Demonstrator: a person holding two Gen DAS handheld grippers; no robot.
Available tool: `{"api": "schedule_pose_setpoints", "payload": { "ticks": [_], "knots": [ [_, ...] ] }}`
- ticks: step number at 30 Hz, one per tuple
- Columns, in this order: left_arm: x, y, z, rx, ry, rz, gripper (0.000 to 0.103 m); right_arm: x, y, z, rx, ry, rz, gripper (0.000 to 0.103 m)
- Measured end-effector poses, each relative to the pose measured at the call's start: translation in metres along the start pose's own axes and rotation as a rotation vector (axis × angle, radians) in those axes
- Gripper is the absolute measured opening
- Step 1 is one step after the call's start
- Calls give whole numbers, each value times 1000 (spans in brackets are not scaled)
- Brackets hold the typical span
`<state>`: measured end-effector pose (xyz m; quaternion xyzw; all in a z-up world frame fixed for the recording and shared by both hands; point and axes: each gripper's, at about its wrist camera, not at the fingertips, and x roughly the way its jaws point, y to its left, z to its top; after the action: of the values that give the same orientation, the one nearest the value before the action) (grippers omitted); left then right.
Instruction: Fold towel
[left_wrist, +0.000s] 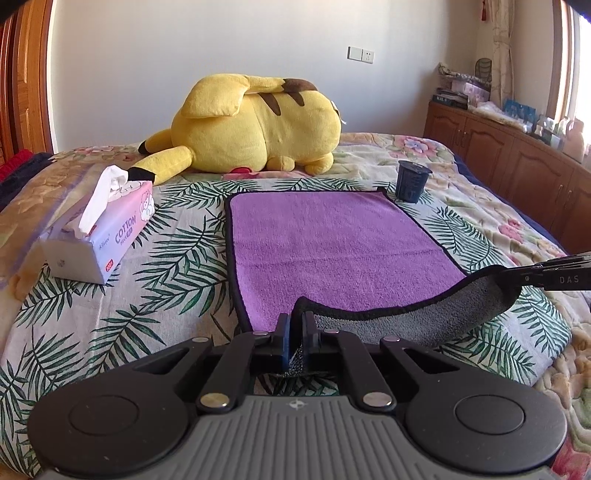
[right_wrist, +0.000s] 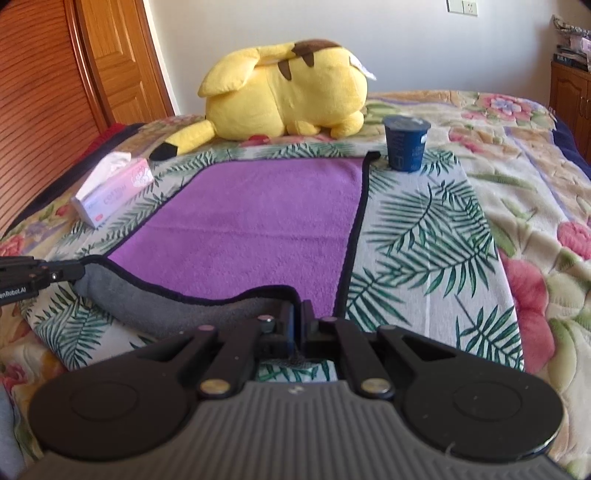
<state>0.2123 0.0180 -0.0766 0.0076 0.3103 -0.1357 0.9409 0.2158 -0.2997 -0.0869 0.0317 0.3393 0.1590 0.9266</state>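
The bed (left_wrist: 110, 295) carries a purple towel (left_wrist: 332, 243) at frame centre, its near edge lifted and showing grey underside. The left gripper (left_wrist: 296, 325) has its fingers clamped on the near left corner; the right gripper (right_wrist: 298, 317) pinches the near right corner.

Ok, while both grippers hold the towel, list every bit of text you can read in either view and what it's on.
"COTTON": side of the tissue box; the smaller print beside it is too small to read.
"DAS": the right gripper, cut off at the frame edge.
"enRobot.AI": the left gripper, start cut off.
Dark blue cup: pale label print, too blurred to read.
Towel and yellow plush toy: no legible text.
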Motion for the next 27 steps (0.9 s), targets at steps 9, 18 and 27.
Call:
{"api": "schedule_pose_setpoints", "payload": {
  "ticks": [9, 18, 27],
  "knots": [
    [0, 4, 6, -10, -18, 4, 0, -5, 1, 5, 0, -50, 2, 4],
    [6, 9, 16, -9, -39, -3, 0, -2, 1, 11, -15, -78, -3, 4],
    [13, 13, 26, -3, -55, -5, 0, 6, 0, 17, -32, -88, -1, 4]
  ]
}}
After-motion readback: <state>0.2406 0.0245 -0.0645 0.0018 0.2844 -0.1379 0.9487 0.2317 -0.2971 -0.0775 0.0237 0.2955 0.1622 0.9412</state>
